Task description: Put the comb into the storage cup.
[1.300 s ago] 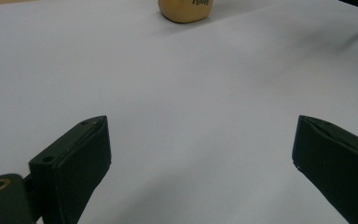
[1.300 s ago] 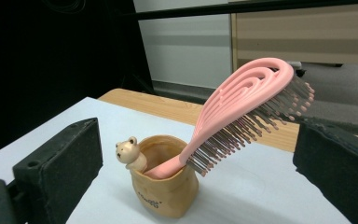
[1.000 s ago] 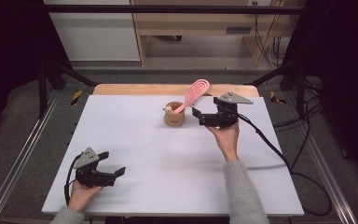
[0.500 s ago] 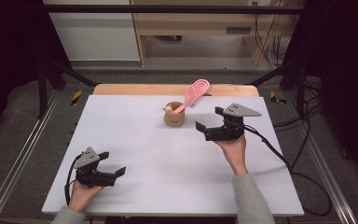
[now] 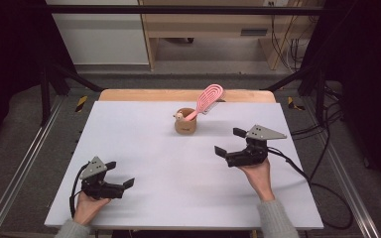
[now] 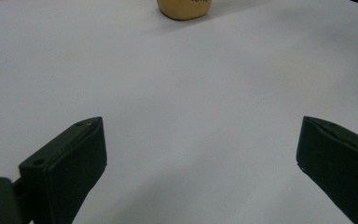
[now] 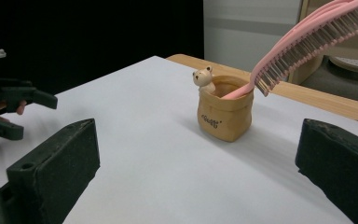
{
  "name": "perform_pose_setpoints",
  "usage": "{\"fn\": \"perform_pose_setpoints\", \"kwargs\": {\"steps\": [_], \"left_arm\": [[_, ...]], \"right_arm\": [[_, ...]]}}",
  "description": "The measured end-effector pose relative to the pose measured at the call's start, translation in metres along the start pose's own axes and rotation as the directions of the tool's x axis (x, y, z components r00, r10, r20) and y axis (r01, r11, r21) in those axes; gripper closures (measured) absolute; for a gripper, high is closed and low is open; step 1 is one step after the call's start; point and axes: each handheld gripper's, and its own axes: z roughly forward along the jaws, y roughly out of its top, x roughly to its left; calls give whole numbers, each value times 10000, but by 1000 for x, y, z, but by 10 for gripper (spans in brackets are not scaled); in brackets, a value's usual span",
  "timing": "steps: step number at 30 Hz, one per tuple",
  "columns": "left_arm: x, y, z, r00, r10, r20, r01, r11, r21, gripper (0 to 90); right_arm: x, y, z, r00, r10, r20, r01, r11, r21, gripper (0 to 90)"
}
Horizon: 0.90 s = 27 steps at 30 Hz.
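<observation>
The brush (image 5: 209,98) stands handle-down in the cup (image 5: 185,124) near the far edge of the table (image 5: 144,144), its pink head leaning out over the rim toward the right. My right gripper (image 5: 228,144) hangs near the cup on its right, jaws wide apart and holding nothing. My left gripper (image 5: 121,177) sits low at the near left corner, well apart from everything, its jaws spread and empty too.

The main risk I see is the cup tipping. The brush is long and top-heavy, most of it overhangs one side, and the cup looks small and light. If I nudge the brush head with the right gripper, or brush the cup's wall with a jaw, I judge the whole thing could roll over toward the right and spill the brush onto the table.

The little bear (image 7: 203,78) on the rim is another snag: a jaw catching it would drag the cup sideways.

If I pull the brush straight up by its head, the bristles (image 7: 303,44) give a poor hold and the handle may jam against the rim, so the cup lifts with it and drops.

The cup also stands close to the far edge, so a push that way could send it off.
</observation>
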Motion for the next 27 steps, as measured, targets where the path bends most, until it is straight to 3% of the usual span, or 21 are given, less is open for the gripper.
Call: {"fn": "perform_pose_setpoints", "kwargs": {"steps": [13, 27], "left_arm": [[-2, 0, 1, 10000, 72, -28, -72, 9999, 105, 0], [-2, -1, 3, 9999, 127, -67, -126, 9998, 175, 0]], "right_arm": [[-7, -33, -17, 10000, 26, 8, -27, 9992, 411, 2], [-22, -67, -30, 9991, 389, 163, -399, 9973, 612, 2]]}}
